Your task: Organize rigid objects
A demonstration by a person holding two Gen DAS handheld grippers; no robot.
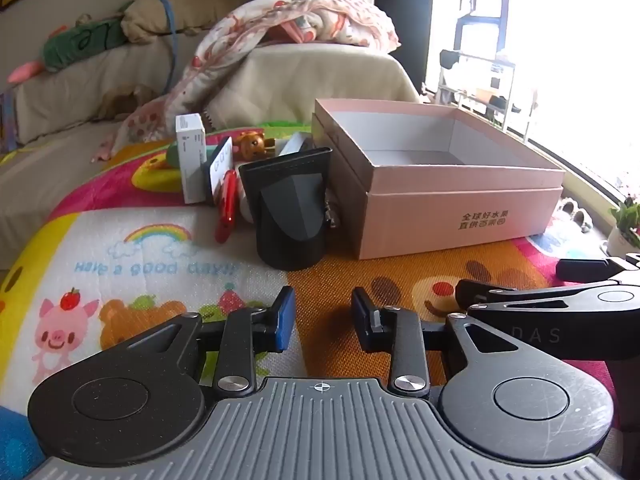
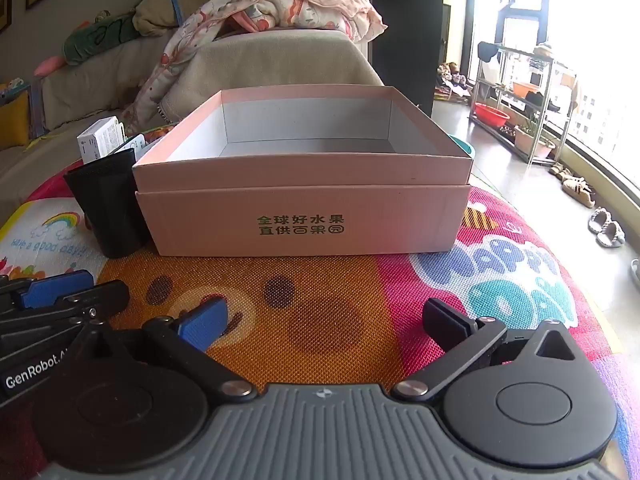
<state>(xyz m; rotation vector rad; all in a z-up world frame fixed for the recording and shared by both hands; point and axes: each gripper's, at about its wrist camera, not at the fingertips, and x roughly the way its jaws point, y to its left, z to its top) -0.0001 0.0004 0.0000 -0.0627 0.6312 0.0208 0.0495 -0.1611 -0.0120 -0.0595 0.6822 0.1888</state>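
Tongs [image 1: 323,318] [image 2: 324,322] low over mat [image 2: 320,300]

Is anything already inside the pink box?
No, in the right wrist view the pink box shows only its bare grey floor and white inner walls, with no object inside.

Left gripper [image 1: 323,318]: black linkage arms, silver pivot screws, round black discs either side.
Left fingers [image 1: 286,318]: one pad blue, the other black.
Base plate [image 1: 320,420]: grey, ribbed, small crosshair mark.
Right gripper [image 2: 324,322]: same black arms and silver screws.
Right fingers [image 2: 204,326]: blue pad; opposite pad black.
Markings: "GenRobot.A…" lettering in white; "DAS" on black housing.
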